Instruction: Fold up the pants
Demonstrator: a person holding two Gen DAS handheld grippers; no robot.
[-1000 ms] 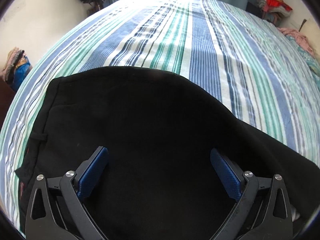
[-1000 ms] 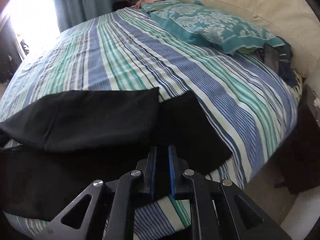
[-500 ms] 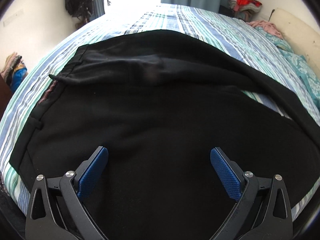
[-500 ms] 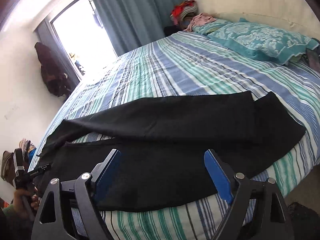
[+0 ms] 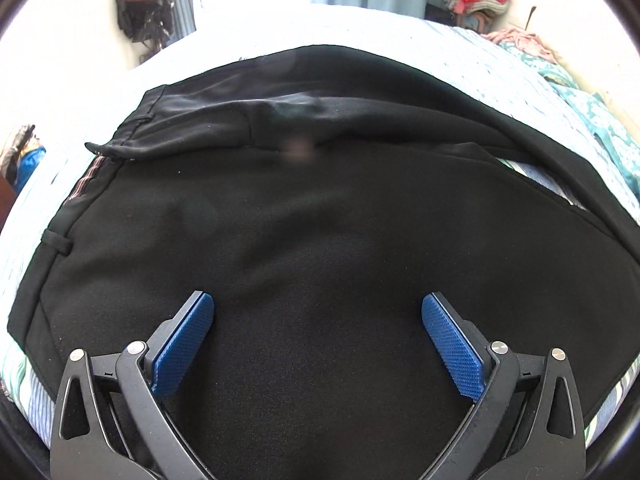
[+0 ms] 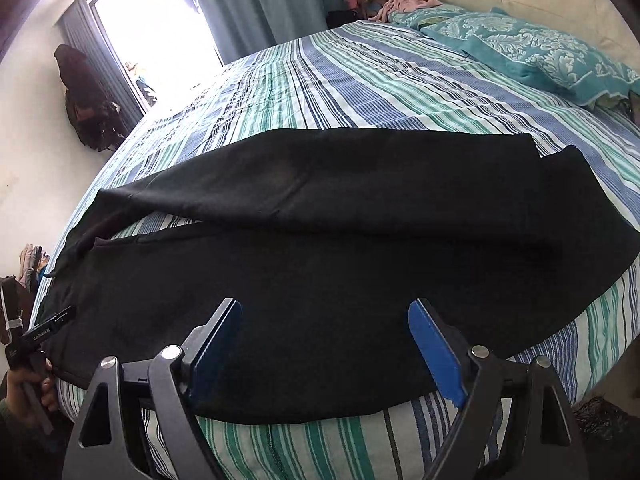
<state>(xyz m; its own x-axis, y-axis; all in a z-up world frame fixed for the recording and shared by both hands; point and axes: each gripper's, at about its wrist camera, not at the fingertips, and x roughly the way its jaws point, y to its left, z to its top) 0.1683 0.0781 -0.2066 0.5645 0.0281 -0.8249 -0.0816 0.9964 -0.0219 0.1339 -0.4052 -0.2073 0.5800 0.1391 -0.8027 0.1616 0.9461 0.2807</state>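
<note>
Black pants (image 6: 320, 248) lie lengthwise, legs seemingly slightly parted.

Striped bed (image 6: 360, 80), bright window (image 6: 152, 20)

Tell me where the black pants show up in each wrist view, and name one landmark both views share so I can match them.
Left wrist view: the black pants fill the middle and lower frame, waistband at left.
Right wrist view: the black pants stretch across the middle, waistband at left, leg ends at right.
Shared landmark: the dark bag hanging on the wall beside the bright window.
</note>
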